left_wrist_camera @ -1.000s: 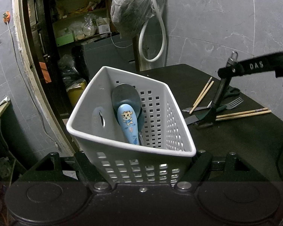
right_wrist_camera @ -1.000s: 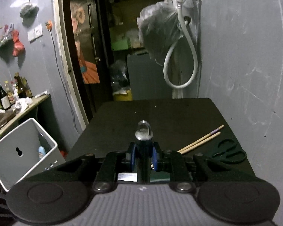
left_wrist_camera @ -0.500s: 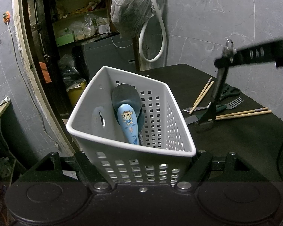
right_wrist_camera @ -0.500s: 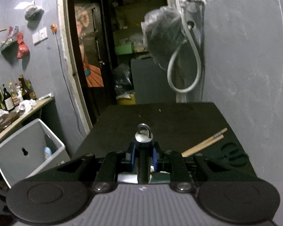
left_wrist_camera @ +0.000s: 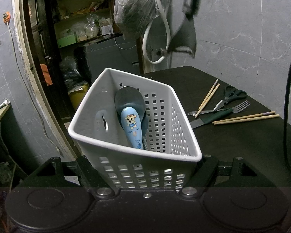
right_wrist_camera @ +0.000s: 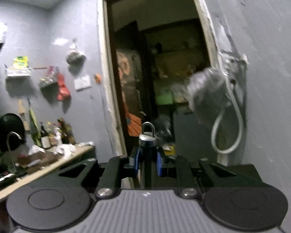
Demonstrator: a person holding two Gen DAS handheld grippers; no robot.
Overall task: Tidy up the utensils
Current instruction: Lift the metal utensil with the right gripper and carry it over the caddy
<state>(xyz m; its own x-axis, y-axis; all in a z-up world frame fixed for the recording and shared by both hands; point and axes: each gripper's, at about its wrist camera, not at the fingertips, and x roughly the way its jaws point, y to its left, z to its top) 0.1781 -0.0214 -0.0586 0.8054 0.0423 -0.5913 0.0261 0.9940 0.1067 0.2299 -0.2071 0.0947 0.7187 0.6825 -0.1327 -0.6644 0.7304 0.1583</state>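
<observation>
- Left wrist view: the left claw (left_wrist_camera: pixel 145 176) is clamped across the near end of the white perforated plastic basket (left_wrist_camera: pixel 176 130), which tilts away over the edge of the dark worktop (left_wrist_camera: pixel 232 141).
- Inside the basket, a blue cartoon-printed spoon handle (left_wrist_camera: pixel 131 128) leans against a round steel ladle bowl (left_wrist_camera: pixel 129 99).
- High above the basket, toward the upper right of this view, hangs a flat dark metal spatula (left_wrist_camera: pixel 186 35), blade down and long axis close to vertical.
- Right wrist view: the right claw (right_wrist_camera: pixel 147 162) is gripping the spatula's dark handle, whose steel hanging ring (right_wrist_camera: pixel 147 134) stands just past the blue pads (right_wrist_camera: pixel 158 164).
- My judgement: the spatula must travel down and leftward, blade first, into the basket's open mouth; the right hand carries it, the left only steadies.
- On the worktop beyond lie wooden chopsticks (left_wrist_camera: pixel 246 117), black scissors (left_wrist_camera: pixel 230 97), a steel fork (left_wrist_camera: pixel 240 106) and a green-handled knife (left_wrist_camera: pixel 213 115), not yet sorted.
</observation>
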